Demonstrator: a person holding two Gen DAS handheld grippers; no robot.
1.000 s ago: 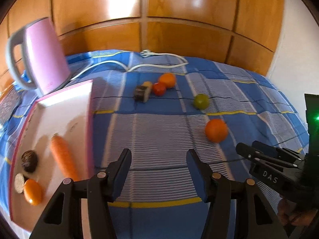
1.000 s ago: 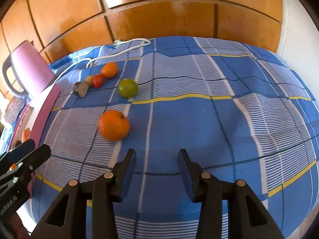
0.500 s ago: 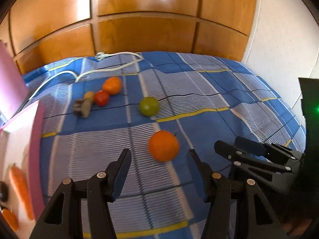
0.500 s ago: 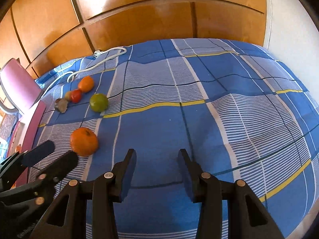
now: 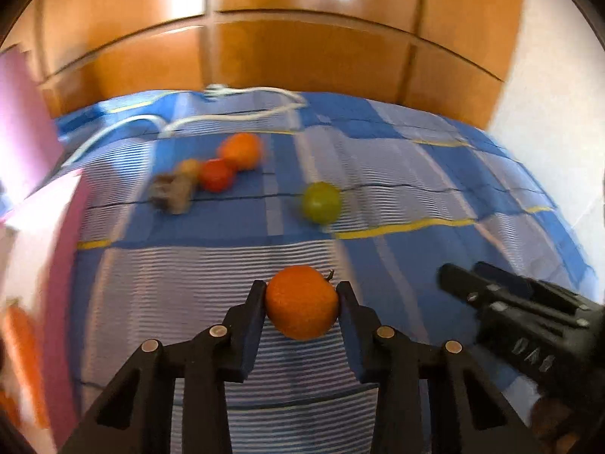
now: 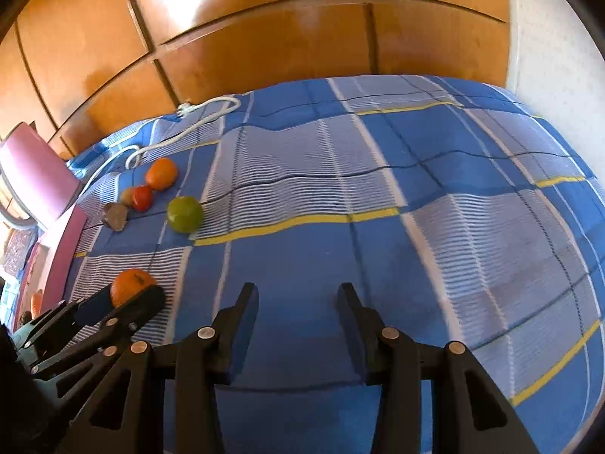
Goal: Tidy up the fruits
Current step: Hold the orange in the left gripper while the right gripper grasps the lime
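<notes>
Left tool (image 5: 301, 295) has just been closing, jaws now narrow, both pads pressed against the round orange fruit with a small stem (image 5: 301, 302), which sits between them low over the blue, white and yellow checked cloth (image 5: 397, 196). Right tool (image 6: 298, 295) stands wide with nothing between its jaws, above bare cloth, beside the left one.

Further back on the cloth: round green fruit (image 5: 320, 202) alone; behind it to the left a cluster of a smaller orange fruit (image 5: 242, 150), a red round fruit (image 5: 216, 175), a small yellowish fruit (image 6: 127, 196) and a brown-grey lump (image 6: 115, 216), blurred in the left view.

White cord (image 6: 196, 123) loops near the glossy wooden panels (image 6: 264, 38). Pink kettle (image 6: 34, 181) and pink-rimmed tray (image 5: 64, 265) at far left; orange carrot (image 5: 22, 344) lies on the tray.
</notes>
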